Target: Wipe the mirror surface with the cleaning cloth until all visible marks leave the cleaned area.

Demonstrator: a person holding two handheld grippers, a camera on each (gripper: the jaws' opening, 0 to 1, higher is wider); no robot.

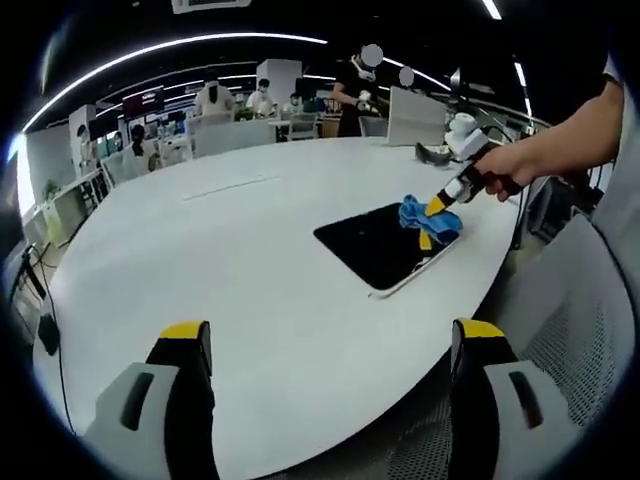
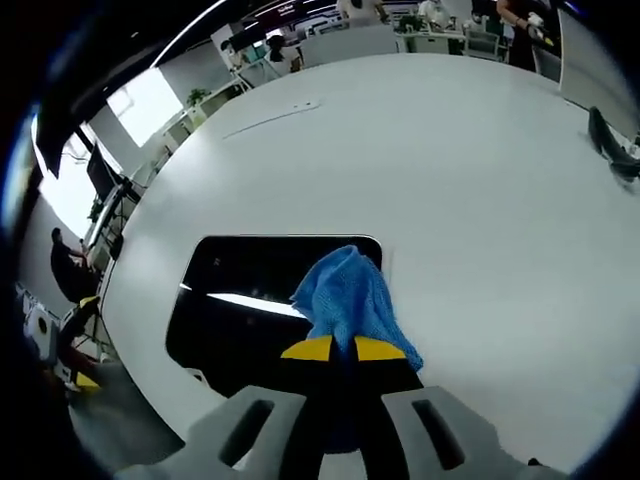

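Observation:
A dark rectangular mirror (image 1: 375,243) with a pale frame lies flat near the table's right edge; in the right gripper view the mirror (image 2: 240,295) reflects a ceiling light strip. A blue cleaning cloth (image 2: 346,295) rests on the mirror's near end, pinched between the yellow-tipped jaws of my right gripper (image 2: 343,349), which is shut on it. From the left gripper view the same cloth (image 1: 418,215) and the right gripper (image 1: 440,210) appear at the mirror's far right corner, held by a person's hand. My left gripper (image 1: 330,345) hovers open above the table, nothing between its jaws.
The big white oval table (image 1: 230,260) has much bare surface. A dark object (image 2: 612,140) lies at the far right of the table. A mesh chair (image 1: 580,330) stands by the right edge. Several people sit and stand at desks in the background.

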